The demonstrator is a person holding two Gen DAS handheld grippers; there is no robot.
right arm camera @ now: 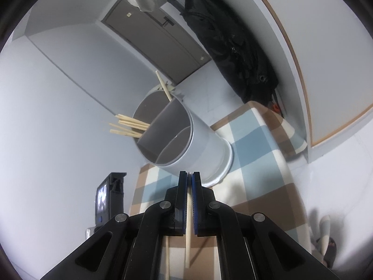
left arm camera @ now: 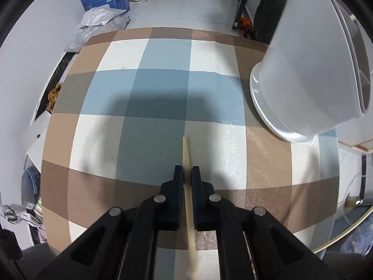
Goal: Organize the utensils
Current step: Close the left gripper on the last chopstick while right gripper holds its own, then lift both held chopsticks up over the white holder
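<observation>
Checked blue, white and brown cloth (left arm camera: 163, 93) covers the table, where a white divided utensil holder (right arm camera: 186, 140) stands on its saucer base with a bundle of wooden chopsticks (right arm camera: 129, 127) in one compartment and a single one in another. Both grippers are clamped: the left gripper (left arm camera: 187, 171) pinches a chopstick (left arm camera: 186, 154) down at the cloth, the right gripper (right arm camera: 189, 176) grips another chopstick (right arm camera: 188, 233) just before the holder

A tablecloth (left arm camera: 163, 88) checked in blue, white and brown; white holder (left arm camera: 303, 74); pale wooden chopstick (left arm camera: 186, 154); black tongs (left arm camera: 187, 175).
</observation>
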